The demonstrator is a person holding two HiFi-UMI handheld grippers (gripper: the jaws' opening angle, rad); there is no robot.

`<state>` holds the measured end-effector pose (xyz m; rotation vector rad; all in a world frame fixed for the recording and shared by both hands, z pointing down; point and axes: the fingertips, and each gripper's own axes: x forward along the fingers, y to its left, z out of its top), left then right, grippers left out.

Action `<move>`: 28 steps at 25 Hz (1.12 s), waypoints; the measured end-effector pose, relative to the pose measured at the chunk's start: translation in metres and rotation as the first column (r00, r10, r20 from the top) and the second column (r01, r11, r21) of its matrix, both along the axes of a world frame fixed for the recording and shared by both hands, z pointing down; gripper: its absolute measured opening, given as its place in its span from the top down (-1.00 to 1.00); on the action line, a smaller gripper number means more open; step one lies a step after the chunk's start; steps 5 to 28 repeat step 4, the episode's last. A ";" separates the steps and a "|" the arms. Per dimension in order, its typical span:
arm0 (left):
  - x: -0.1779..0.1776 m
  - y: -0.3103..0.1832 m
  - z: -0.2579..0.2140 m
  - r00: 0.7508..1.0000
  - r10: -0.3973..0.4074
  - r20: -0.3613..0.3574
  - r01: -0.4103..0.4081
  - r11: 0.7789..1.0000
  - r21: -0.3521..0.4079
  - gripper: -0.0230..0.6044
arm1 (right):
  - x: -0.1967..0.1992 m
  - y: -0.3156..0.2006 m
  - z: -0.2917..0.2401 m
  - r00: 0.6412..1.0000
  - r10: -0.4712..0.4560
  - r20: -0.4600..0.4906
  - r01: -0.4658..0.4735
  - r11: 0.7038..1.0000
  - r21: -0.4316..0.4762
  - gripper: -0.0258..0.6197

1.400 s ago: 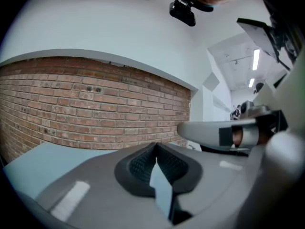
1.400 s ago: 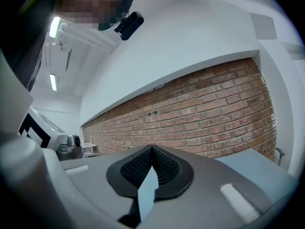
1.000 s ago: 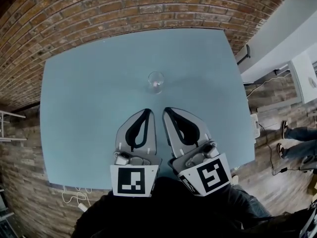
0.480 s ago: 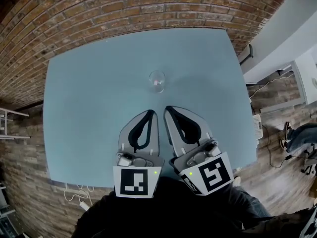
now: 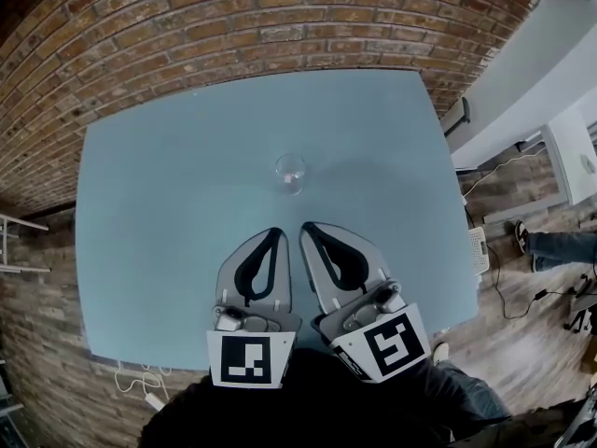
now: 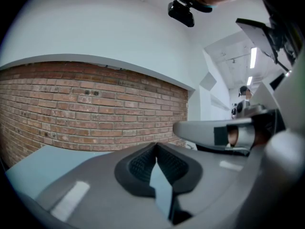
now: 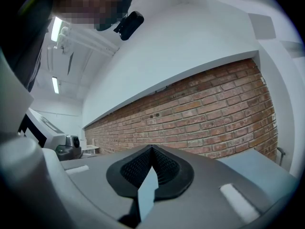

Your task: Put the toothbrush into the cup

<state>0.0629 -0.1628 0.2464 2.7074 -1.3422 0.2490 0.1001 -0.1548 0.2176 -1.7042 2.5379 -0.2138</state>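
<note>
A clear glass cup [image 5: 290,171] stands upright near the middle of the pale blue table [image 5: 149,203]. No toothbrush shows in any view. My left gripper [image 5: 276,233] and right gripper [image 5: 307,228] hang side by side over the table's near half, just short of the cup, tips pointing at it. Both are shut with nothing between the jaws. In the left gripper view the black pads [image 6: 143,165] meet at the tips, and in the right gripper view the pads [image 7: 164,168] meet the same way. Neither gripper view shows the cup.
A red brick wall [image 5: 233,26] runs behind the table's far edge. Wood floor with cables [image 5: 508,287] lies to the right, where a person's leg and shoe [image 5: 550,245] show. A white cabinet [image 5: 574,152] stands at the right edge.
Both grippers stay in place and shut. The head camera has tilted a little, so the table and cup sit lower in the picture. The person's legs at the right have shifted.
</note>
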 end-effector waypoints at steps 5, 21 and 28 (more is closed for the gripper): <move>-0.004 -0.002 0.001 1.000 -0.004 -0.003 0.004 1.000 0.001 0.90 | -0.004 -0.002 0.002 1.000 -0.004 0.002 0.004 1.000 -0.002 0.92; -0.004 -0.002 0.001 1.000 -0.004 -0.003 0.004 1.000 0.001 0.90 | -0.004 -0.002 0.002 1.000 -0.004 0.002 0.004 1.000 -0.002 0.92; -0.004 -0.002 0.001 1.000 -0.004 -0.003 0.004 1.000 0.001 0.90 | -0.004 -0.002 0.002 1.000 -0.004 0.002 0.004 1.000 -0.002 0.92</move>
